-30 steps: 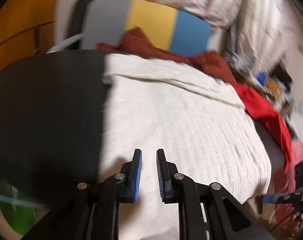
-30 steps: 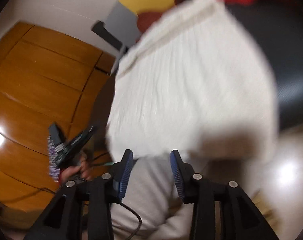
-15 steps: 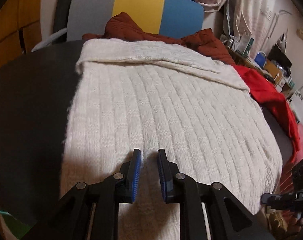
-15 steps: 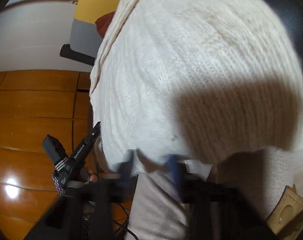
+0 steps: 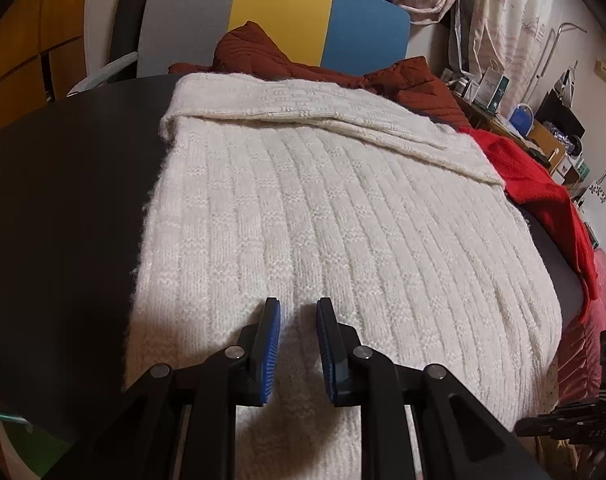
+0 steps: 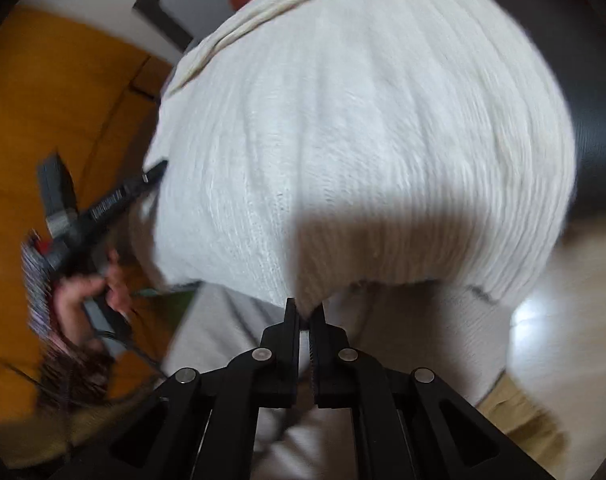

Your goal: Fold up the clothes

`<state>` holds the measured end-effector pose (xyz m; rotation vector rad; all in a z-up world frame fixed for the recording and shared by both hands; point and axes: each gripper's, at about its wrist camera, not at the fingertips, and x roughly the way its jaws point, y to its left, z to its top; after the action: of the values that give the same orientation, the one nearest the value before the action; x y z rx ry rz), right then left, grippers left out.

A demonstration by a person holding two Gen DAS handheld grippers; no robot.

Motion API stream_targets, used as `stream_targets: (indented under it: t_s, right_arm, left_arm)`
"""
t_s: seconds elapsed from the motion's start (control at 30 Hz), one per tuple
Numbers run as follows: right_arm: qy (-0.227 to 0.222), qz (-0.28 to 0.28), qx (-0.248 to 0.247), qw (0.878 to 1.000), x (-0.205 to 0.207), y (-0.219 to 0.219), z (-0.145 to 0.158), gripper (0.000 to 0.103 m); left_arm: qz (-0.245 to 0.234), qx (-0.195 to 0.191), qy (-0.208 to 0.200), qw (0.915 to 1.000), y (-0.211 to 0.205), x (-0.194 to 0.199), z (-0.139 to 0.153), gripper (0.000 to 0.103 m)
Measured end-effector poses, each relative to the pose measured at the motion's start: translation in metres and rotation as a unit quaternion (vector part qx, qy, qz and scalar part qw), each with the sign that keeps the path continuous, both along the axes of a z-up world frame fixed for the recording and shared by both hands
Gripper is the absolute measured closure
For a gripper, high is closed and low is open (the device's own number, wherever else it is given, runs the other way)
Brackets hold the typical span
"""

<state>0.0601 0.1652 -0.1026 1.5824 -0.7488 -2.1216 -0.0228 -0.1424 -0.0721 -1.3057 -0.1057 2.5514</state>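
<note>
A cream ribbed knit sweater [image 5: 343,220] lies spread over a black table [image 5: 63,220], its far part folded back in a band. My left gripper [image 5: 297,308] sits low over the sweater's near part. Its blue pads [image 5: 271,336] stand a narrow gap apart, with knit showing between them and no fold pinched. In the right wrist view the sweater [image 6: 363,140] hangs over the table's near edge. My right gripper [image 6: 306,312] is shut on its hanging hem, white cloth squeezed between the jaws. The left gripper [image 6: 103,208] shows there at the sweater's left edge.
A dark red garment [image 5: 255,52] and a bright red one [image 5: 543,200] lie beyond the sweater. A grey, yellow and blue chair back [image 5: 283,20] stands behind the table. Cluttered shelves [image 5: 503,92] fill the far right. The person's light trousers [image 6: 223,340] are just below the hem.
The right gripper's jaws closed from wide apart onto the sweater's hem. The left gripper came down closer over the knit, then held still with about the same narrow gap.
</note>
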Motion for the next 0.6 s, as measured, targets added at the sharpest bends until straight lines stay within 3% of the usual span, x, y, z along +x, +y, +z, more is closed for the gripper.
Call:
stream_targets:
  t_s: [0.13,0.23,0.27,0.37,0.4,0.5,0.6]
  right_arm:
    - [0.010,0.043,0.007,0.999,-0.004,-0.025,0.002,0.099]
    - [-0.022,0.034,0.013,0.999,-0.016,-0.022,-0.014,0.099]
    - [-0.024,0.035,0.015,0.999,-0.017,-0.022,-0.015,0.094]
    - [0.036,0.052,0.022,0.998,-0.007,-0.018,0.017,0.091]
    - [0.064,0.050,0.023,0.996,-0.004,-0.012,0.030,0.084]
    - [0.125,-0.006,0.041,0.991,0.000,0.017,0.056,0.071]
    - [0.136,-0.058,0.091,0.985,-0.007,0.034,0.057,0.063]
  left_arm:
    - [-0.002,-0.005,0.006,1.0000,-0.001,-0.001,0.000,0.085]
    - [0.002,-0.001,-0.002,1.0000,-0.003,-0.002,0.002,0.085]
    - [0.003,0.000,-0.006,1.0000,-0.004,-0.002,0.003,0.085]
    - [-0.004,0.004,-0.004,1.0000,-0.008,0.002,0.006,0.085]
    - [-0.003,0.007,-0.001,1.0000,-0.008,0.002,0.007,0.085]
    - [-0.001,0.008,-0.001,1.0000,-0.006,0.001,0.004,0.085]
    - [0.001,0.003,0.002,1.0000,-0.002,0.001,0.000,0.085]
